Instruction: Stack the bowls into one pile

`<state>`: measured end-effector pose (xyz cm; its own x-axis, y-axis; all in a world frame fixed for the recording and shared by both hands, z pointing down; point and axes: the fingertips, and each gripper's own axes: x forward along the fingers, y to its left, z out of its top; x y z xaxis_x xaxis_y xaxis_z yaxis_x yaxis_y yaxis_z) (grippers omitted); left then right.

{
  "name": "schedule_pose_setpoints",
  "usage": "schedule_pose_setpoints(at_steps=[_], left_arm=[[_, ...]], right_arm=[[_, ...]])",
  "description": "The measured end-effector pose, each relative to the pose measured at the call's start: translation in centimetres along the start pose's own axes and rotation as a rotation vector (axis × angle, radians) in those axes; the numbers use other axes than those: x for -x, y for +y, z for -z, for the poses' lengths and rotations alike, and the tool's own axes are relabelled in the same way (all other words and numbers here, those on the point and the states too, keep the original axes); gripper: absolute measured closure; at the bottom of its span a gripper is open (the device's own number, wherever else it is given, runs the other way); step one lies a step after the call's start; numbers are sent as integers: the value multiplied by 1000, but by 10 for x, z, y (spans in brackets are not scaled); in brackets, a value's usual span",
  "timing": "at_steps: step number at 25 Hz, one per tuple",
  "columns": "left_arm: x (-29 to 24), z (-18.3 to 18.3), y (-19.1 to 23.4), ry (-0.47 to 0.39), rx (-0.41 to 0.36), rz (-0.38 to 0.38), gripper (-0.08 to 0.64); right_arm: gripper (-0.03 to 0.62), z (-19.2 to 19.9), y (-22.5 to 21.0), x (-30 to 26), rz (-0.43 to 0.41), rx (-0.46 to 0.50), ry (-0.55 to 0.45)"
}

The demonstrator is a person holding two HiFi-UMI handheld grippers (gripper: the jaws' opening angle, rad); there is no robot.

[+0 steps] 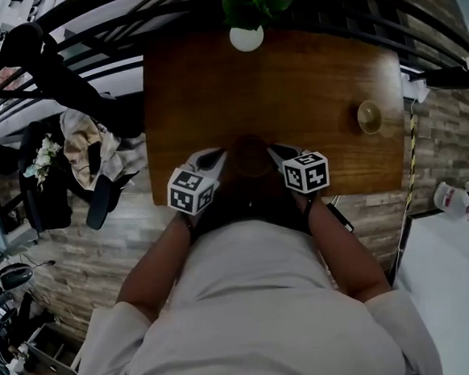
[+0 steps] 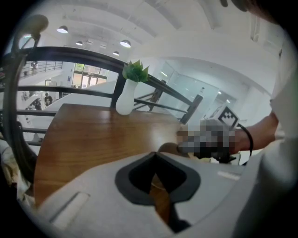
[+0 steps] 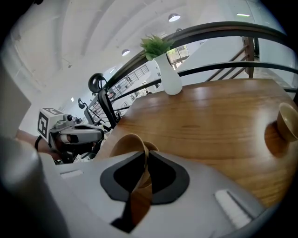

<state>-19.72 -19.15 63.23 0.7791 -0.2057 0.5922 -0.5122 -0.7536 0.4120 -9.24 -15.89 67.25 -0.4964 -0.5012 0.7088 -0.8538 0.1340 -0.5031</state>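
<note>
Two sets of tongs sit close together at the near edge of the table, and I'll start with the right gripper (image 3: 143,155): its jaws are clamped on the thin wall of a wooden bowl (image 3: 132,145), whose rim curves up to the left of the pads in that gripper's own view. The left gripper (image 2: 156,155) has its jaws together at the tips. Behind them a narrow brown sliver shows in the slit, and I cannot tell whether that is table or bowl. In the head view the held bowl lies between the two grippers, with the left tips just beside its left side and the marker cubes flanking it. The left gripper view shows a bit of that bowl's rim just past its jaws on the right. Both tools sit low over the near edge of the brown wooden table (image 1: 307,80). A second bowl (image 1: 369,116) stands well apart, out by the table's right edge. A white vase (image 1: 246,38) with green leaves stands at the far edge, in front of a dark railing (image 1: 101,35).
</note>
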Motion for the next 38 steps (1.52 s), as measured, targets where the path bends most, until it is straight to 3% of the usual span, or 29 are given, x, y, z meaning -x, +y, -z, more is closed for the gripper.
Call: schedule_pose_setpoints(at_steps=[13,16,30,38], left_arm=[[-11,17,13,29,43,0,555],[-11,16,13,27,46,-1,555],[-13,16,11,28,48,6,555],[-11,12,3,25,34,11,555]], right_arm=[[549,3,-9,-20,1,-11,13],[428,3,-10,-22,8,-16,15],[448,7,-10,-23,0,-21,38],[523,5,-4,-14,-8,0,31]])
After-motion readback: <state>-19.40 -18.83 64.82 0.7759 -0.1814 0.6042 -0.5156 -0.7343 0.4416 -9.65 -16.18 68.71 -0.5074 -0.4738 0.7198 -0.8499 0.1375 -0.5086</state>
